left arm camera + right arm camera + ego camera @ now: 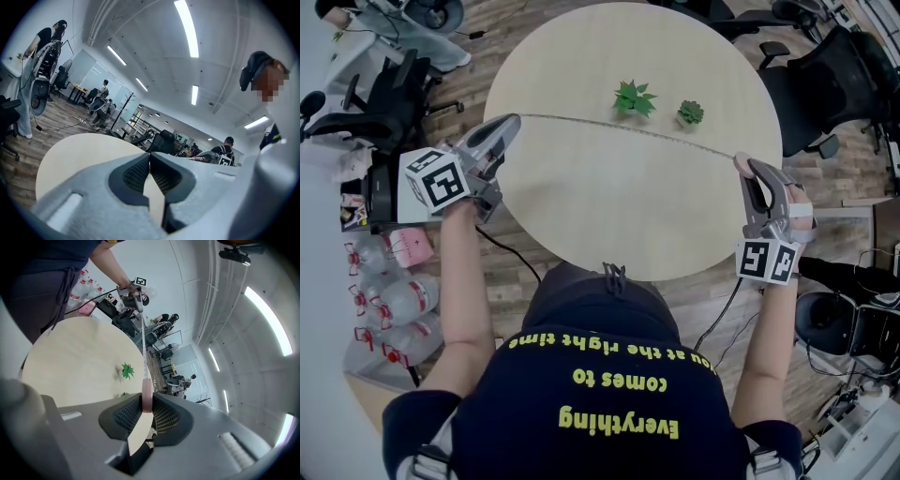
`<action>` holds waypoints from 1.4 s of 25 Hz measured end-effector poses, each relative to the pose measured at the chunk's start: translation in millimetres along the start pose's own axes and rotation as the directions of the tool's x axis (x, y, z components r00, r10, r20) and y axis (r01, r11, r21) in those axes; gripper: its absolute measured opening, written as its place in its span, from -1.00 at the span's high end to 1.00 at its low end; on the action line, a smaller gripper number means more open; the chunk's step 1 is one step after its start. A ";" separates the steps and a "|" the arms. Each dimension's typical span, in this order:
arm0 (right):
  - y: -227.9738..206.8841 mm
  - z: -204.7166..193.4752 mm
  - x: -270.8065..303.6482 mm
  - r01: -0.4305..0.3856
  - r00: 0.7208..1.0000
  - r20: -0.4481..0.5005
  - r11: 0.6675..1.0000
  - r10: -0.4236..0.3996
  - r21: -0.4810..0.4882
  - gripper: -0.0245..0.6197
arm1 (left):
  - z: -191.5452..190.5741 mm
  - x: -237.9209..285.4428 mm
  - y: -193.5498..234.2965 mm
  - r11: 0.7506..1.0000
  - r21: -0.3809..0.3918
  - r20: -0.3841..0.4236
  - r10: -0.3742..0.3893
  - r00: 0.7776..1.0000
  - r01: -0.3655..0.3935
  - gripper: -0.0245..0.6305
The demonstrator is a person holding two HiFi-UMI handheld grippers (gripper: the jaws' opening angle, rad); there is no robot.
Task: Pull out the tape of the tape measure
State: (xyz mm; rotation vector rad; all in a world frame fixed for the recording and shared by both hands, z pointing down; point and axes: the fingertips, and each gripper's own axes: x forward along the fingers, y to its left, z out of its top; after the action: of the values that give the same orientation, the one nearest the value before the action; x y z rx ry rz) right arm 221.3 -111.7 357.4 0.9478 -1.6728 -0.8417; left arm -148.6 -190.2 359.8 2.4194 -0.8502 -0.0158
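Observation:
A thin tape [628,128] stretches taut across the round pale table [581,206], passing just in front of two small plants. At the table's left edge my left gripper [514,120] is shut on the tape's end; in the left gripper view its pads [140,171] meet and hide the tape. At the right edge my right gripper [742,167] is shut on the small pink tape measure case [739,163]. In the right gripper view the case [146,398] sits edge-on between the pads, and the tape [143,348] runs from it to the left gripper [136,292].
Two small green potted plants [633,97] [690,112] stand on the far half of the table. Black office chairs [825,84] [375,103] flank it. Water bottles [394,300] lie on the floor at left. Cables hang below both grippers.

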 end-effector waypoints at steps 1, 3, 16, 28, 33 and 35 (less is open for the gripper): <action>0.4 0.0 0.2 -0.001 1.000 0.000 1.000 0.001 0.000 0.67 | -0.2 0.2 -0.4 1.000 0.000 -0.001 -0.002 1.000 0.002 0.90; 1.0 0.2 1.0 -0.003 1.000 0.001 1.000 0.003 0.001 0.67 | -0.5 1.1 -0.9 1.000 -0.001 -0.003 -0.005 1.000 0.005 0.90; 6.6 9.6 5.0 -0.008 1.000 0.021 1.000 0.008 0.001 0.67 | -6.1 6.8 -5.8 1.000 -0.009 -0.014 -0.028 0.999 0.028 0.90; 11.7 14.9 3.6 -0.014 0.999 0.030 1.000 0.013 0.007 0.67 | -10.7 14.2 -17.6 0.998 -0.008 -0.026 -0.056 0.998 0.056 0.90; 13.0 18.5 4.3 -0.014 0.999 0.035 1.000 0.013 0.011 0.67 | -11.0 14.5 -21.1 0.998 -0.007 -0.029 -0.068 0.997 0.068 0.90; 13.0 20.5 5.1 -0.014 0.999 0.038 1.000 0.013 0.012 0.67 | -11.4 15.6 -22.8 0.997 -0.006 -0.031 -0.074 0.997 0.073 0.90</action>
State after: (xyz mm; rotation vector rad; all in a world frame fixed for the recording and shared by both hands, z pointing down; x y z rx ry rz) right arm 198.1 -108.5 365.4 0.9330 -1.7163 -0.8462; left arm -120.9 -178.9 360.2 2.4387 -0.7462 -0.0088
